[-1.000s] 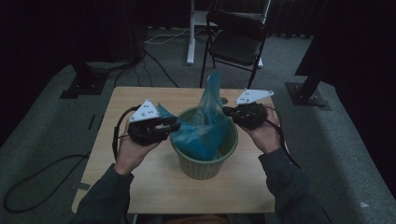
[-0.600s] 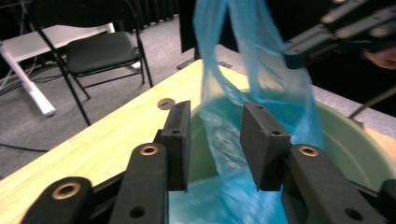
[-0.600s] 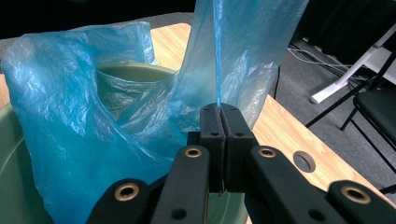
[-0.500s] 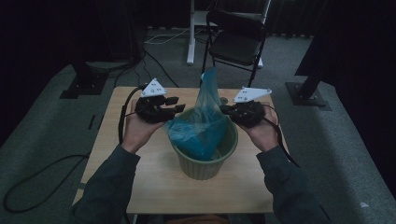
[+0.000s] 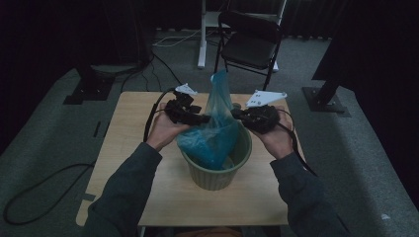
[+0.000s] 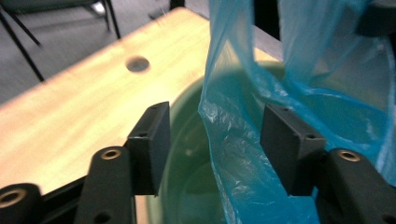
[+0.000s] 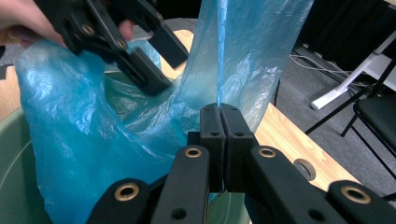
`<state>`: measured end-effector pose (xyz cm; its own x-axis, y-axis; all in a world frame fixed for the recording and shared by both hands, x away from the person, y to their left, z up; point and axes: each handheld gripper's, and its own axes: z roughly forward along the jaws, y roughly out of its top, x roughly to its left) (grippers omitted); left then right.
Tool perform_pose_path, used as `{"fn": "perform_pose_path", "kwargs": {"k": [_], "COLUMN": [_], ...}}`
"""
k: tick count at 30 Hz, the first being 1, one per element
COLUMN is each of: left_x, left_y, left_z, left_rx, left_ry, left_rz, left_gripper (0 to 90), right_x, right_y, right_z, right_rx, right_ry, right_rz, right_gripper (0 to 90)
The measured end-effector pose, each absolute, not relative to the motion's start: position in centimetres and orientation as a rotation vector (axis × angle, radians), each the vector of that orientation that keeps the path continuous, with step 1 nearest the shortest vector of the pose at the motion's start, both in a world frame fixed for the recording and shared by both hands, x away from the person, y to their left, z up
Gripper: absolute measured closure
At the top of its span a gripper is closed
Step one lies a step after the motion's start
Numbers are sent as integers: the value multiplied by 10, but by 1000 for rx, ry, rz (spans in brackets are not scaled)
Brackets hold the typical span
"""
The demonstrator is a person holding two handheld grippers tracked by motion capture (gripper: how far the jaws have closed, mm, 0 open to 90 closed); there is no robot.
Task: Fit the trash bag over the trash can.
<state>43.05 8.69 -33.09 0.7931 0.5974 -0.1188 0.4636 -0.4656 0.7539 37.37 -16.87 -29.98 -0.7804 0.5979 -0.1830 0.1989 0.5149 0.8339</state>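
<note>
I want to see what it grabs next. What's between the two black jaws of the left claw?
In the left gripper view, the open left claw has an edge of the blue plastic bag between its jaws, with the green bin beneath.

1 blue bag [image 5: 210, 140], 1 green bin [image 5: 217, 174], 1 table [image 5: 133, 148], 1 chair [image 5: 249, 42], 2 grippers

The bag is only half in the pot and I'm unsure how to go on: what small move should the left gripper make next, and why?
Probably close the left gripper on the bag edge. Its jaws have just been opening and straddle the film unpressed, above the pot, while the right gripper pinches the other side. Gripping both sides would let the bag spread.
</note>
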Motion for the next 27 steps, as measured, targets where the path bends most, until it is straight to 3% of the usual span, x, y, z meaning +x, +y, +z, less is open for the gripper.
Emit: {"fn": "perform_pose_path", "kwargs": {"k": [3,4,7,10,17,22,27], "left_x": [434,434,435,436,442,444,446], "left_y": [82,82,84,90,95,89,85], "left_z": [-336,-336,-337,-335,-339,-338,-335], "left_rx": [2170,2180,2182,2166,2153,2107,2093], "left_ry": [808,815,839,873,858,799,746], "left_rz": [208,217,260,317,312,269,248], "left_gripper": [467,592,795,895,878,657,549], "right_x": [374,375,377,380,385,381,377], "right_y": [-168,-169,-171,-175,-182,-180,-177], "right_z": [-300,-301,-302,-306,-316,-309,-303], "right_rx": [653,657,672,701,735,702,677], "right_ry": [2309,2310,2308,2310,2318,2305,2298], "right_rz": [1183,1178,1162,1132,1124,1146,1160], "right_gripper": [890,889,890,889,889,889,889]}}
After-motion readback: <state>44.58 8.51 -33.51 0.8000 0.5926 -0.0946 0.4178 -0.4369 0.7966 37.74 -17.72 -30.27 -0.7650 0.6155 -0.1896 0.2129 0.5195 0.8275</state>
